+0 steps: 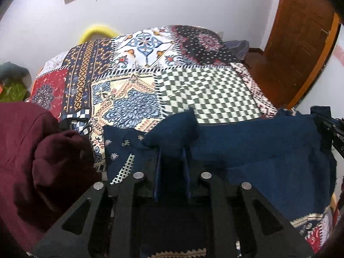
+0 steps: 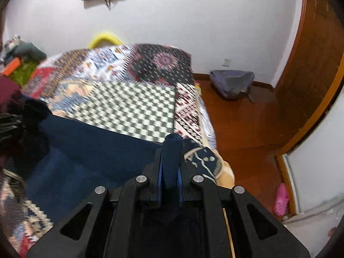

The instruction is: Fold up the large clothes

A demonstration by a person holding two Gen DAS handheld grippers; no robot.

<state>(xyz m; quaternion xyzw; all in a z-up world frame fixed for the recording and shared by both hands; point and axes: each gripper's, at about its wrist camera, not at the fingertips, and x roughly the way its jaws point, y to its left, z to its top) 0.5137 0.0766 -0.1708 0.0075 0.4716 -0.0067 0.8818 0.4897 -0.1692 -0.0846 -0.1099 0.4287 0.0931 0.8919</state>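
A dark blue garment (image 1: 258,148) is stretched above the near part of the bed between my two grippers. My left gripper (image 1: 171,150) is shut on a bunched corner of it, which bulges out past the fingertips. My right gripper (image 2: 171,150) is shut on the opposite corner, a thick fold standing between the fingers. The garment also shows in the right wrist view (image 2: 96,150), spanning left toward the other gripper (image 2: 10,126). The right gripper shows at the right edge of the left wrist view (image 1: 331,133).
The patchwork bedspread (image 1: 204,90) covers the bed beyond the garment. A maroon garment (image 1: 32,154) lies at the left. The wooden floor (image 2: 247,129), a grey bag (image 2: 232,82), pink slippers (image 2: 280,200) and a wooden door (image 1: 301,32) are at the right.
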